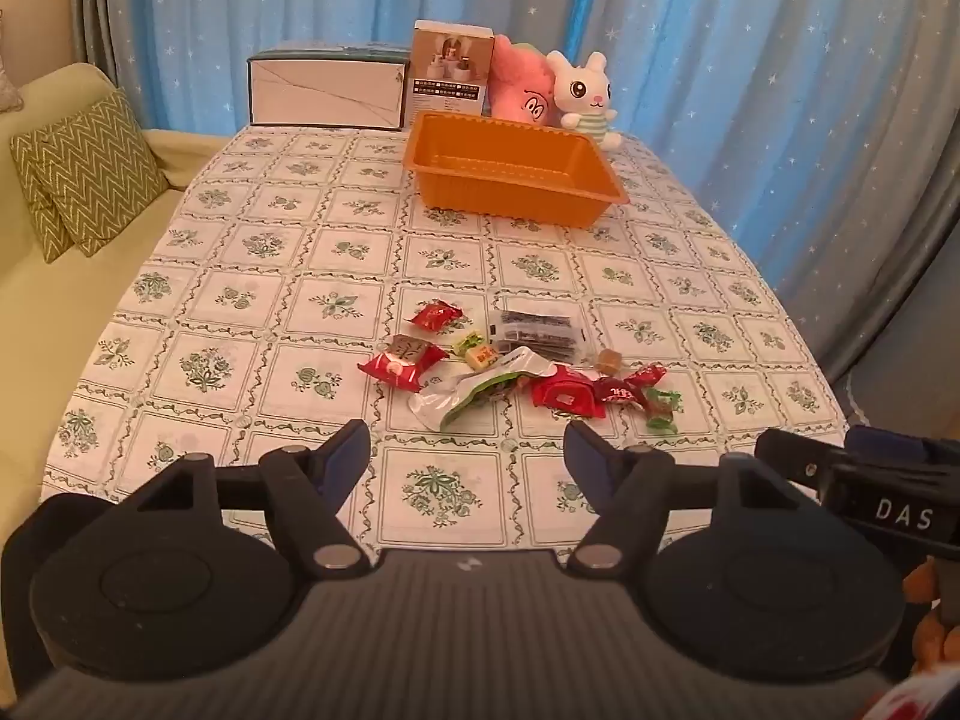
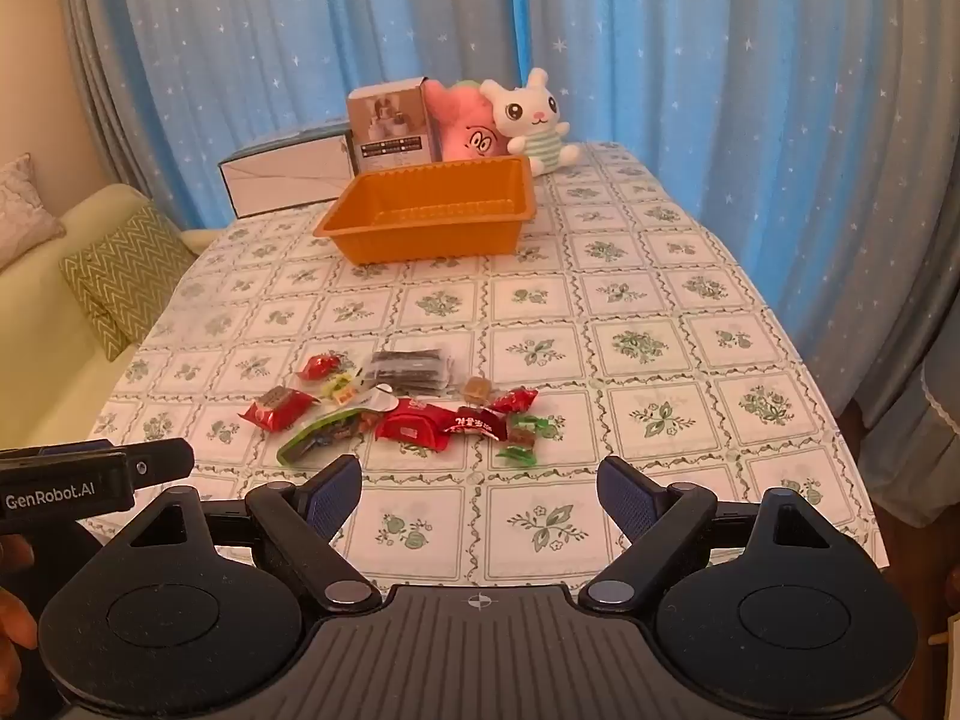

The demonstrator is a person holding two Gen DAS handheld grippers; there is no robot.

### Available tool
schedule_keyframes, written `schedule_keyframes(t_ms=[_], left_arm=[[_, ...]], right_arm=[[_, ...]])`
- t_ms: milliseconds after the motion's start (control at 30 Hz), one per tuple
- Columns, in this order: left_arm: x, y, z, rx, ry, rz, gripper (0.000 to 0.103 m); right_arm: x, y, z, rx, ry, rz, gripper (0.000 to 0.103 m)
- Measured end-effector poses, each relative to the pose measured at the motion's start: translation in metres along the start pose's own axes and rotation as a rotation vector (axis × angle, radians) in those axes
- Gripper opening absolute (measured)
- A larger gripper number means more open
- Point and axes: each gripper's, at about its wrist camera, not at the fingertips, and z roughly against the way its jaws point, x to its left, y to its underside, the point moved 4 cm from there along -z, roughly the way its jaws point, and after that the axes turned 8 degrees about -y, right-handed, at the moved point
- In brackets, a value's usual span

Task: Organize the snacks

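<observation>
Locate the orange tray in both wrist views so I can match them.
Left wrist: orange tray sits upper centre, far across the table, empty.
Right wrist: orange tray sits upper centre-left, far across the table.
Shared landmark: the white bunny plush just behind the tray's right end.

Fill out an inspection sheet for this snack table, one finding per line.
Surface: table under a green floral checked tablecloth, flat.
Job's things: empty orange plastic tray at the far end; pile of wrapped snacks loose near the front, including a red foil packet and a dark clear-wrapped pack.
Clutter: white plush rabbit, pink plush toy, two cardboard boxes behind the tray.
Grippers: left gripper and right gripper open, holding nothing, short of the pile.
Cables: nothing seen.
Surroundings: blue star curtains, cream sofa with chevron cushion.
</observation>
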Motion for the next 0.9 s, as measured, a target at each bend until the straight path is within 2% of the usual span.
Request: schedule_keyframes(t_ms=[100, 133, 200, 900], left_arm=[[0.008, 0.003, 0.000, -0.016, 0.020, 0.016, 0.068], [0.005, 0.005, 0.000, -0.029, 0.000, -0.003, 0.068], [0.003, 0.002, -0.001, -0.008, -0.004, 0.000, 0.068], [-0.003, 0.000, 0.002, -0.013, -0.007, -0.024, 0.066]], right_arm=[[0.001, 0.000, 0.000, -0.001, -0.002, -0.005, 0.086], [0.002, 0.000, 0.001, -0.002, -0.002, -0.004, 0.086], [0.001, 0.000, -0.001, 0.003, -0.010, -0.012, 0.086], [0.001, 0.000, -0.001, 0.001, -0.001, -0.001, 0.086]])
